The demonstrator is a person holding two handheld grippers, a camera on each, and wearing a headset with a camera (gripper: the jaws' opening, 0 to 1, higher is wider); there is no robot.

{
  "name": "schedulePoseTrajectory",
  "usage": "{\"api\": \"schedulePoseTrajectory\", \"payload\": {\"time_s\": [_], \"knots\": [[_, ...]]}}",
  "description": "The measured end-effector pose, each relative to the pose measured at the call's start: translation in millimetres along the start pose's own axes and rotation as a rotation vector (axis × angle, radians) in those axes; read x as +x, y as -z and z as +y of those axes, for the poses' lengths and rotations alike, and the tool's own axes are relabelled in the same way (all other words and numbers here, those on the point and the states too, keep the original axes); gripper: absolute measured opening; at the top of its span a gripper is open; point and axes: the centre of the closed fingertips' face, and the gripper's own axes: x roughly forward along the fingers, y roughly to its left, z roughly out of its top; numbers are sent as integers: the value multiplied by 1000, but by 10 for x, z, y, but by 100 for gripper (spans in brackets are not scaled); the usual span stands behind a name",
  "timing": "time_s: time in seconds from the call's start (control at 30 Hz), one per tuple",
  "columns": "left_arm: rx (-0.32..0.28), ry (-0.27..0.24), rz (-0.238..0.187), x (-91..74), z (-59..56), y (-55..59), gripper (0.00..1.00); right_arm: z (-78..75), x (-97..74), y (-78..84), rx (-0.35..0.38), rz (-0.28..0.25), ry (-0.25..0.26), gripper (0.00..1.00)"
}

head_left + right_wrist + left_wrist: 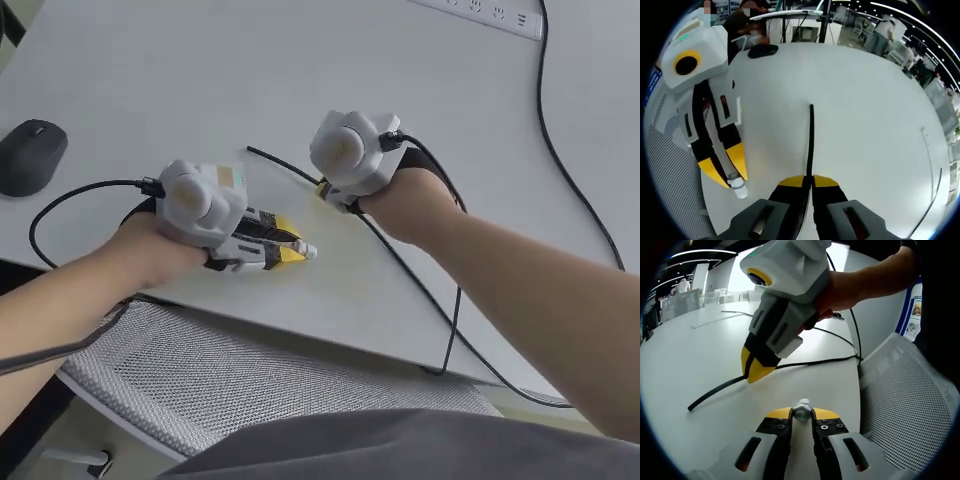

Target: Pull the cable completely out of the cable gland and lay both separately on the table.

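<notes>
Left tool (802,415) pinches gland (801,408); right tool (810,180) cable (811,135)

Left gripper (802,414) jaws clamped; right gripper (809,181) — likewise.

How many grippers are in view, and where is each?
2. The left gripper, near the table edge, holds the cable gland; the right gripper, farther in, holds the cable.
</notes>
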Motion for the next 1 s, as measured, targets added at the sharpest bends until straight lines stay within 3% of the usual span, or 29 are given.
{"api": "schedulePoseTrajectory", "payload": {"time_s": [0.43,0.67,0.87,1.0], "knots": [[29,-12,30,13,14,66,16,16,30,49,5,16,1,1],[16,-15,37,0,-3,82,16,-1,10,70,15,21,13,5],[6,-14,39,-9,-18,79,16,-12,-54,60,33,9,22,8],[1,-18,44,-6,-25,86,16,-13,-142,34,85,-23,25,11]]}}
